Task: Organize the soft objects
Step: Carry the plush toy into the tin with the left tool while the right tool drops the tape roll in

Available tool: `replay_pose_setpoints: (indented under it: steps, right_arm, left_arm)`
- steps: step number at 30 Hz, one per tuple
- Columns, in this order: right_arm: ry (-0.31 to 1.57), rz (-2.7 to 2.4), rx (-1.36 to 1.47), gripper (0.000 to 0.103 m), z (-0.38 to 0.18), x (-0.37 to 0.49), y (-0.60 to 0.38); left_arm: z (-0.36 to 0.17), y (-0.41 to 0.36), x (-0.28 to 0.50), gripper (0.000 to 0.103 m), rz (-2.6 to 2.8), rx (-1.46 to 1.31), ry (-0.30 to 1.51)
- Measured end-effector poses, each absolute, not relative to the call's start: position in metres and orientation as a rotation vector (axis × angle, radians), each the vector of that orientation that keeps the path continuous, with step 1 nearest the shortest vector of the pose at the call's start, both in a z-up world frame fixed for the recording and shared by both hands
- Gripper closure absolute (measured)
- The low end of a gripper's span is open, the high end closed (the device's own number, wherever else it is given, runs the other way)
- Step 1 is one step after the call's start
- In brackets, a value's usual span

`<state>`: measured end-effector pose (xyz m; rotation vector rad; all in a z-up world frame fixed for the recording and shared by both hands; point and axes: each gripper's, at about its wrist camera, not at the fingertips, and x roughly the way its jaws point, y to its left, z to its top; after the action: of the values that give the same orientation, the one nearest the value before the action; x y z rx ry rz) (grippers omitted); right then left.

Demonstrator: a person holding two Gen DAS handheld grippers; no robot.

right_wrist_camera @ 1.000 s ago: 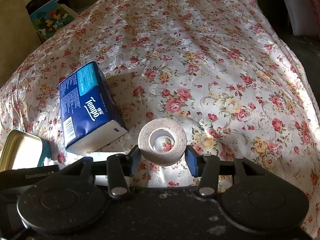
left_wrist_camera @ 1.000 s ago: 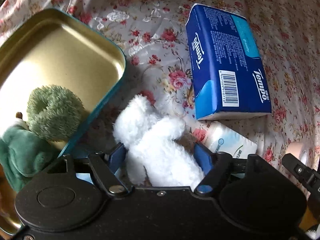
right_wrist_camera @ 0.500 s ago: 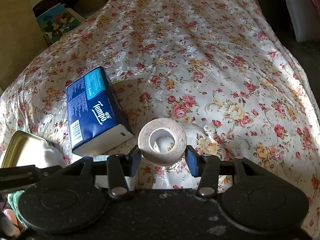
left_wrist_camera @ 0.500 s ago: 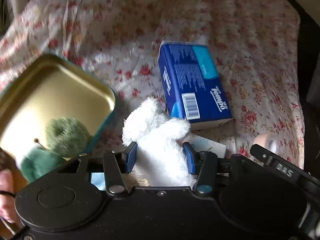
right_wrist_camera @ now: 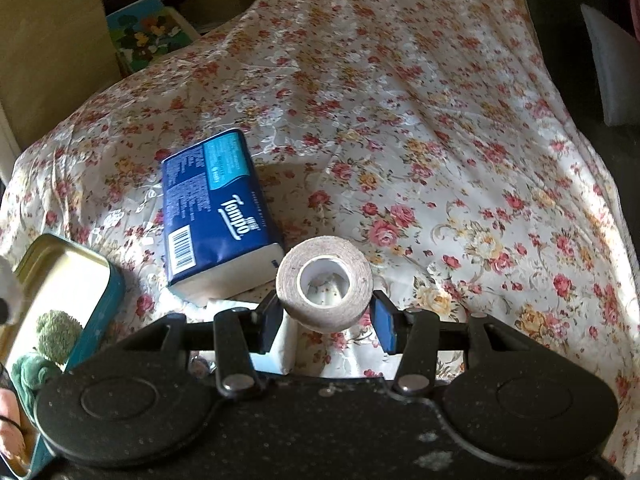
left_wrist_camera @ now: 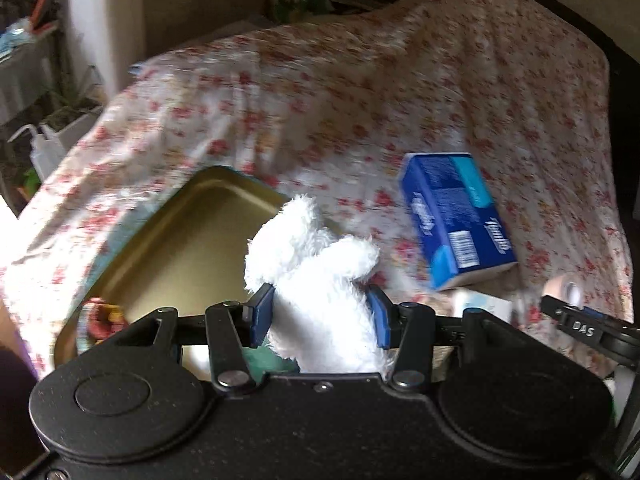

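Note:
My left gripper is shut on a fluffy white plush toy, held up above the bed beside the open gold tin with a teal outside. In the right wrist view the same tin holds a green fuzzy plush and a green cloth toy. My right gripper is shut on a beige roll of tape, held just above the floral bedspread. A blue Tempo tissue pack lies between the tin and the tape.
A small white packet lies on the spread under the right gripper. A colourful floral box stands past the far left edge of the bed. Shelves and white bottles stand off the bed's left side. The right half of the spread is bare.
My left gripper shut on the white plush and lifted it off the spread, moving over toward the tin. The right gripper shifted slightly with the tape roll still in it.

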<state>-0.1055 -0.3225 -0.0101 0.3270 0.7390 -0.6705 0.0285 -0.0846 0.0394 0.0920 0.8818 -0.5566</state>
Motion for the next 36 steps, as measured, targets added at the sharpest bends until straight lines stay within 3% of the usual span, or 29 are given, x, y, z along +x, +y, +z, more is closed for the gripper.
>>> replay_pose_setpoints:
  steps: [21,36]
  right_arm:
    - [0.792,-0.549,0.228,0.056,0.013,-0.072,-0.221]
    - [0.797,-0.362,0.242,0.056,0.068,0.025,-0.154]
  left_arm:
    - [0.042,0.010,0.054,0.055,-0.447,0.010,0.930]
    - [0.040,0.020,0.075,0.054,-0.421,-0.082,0.971]
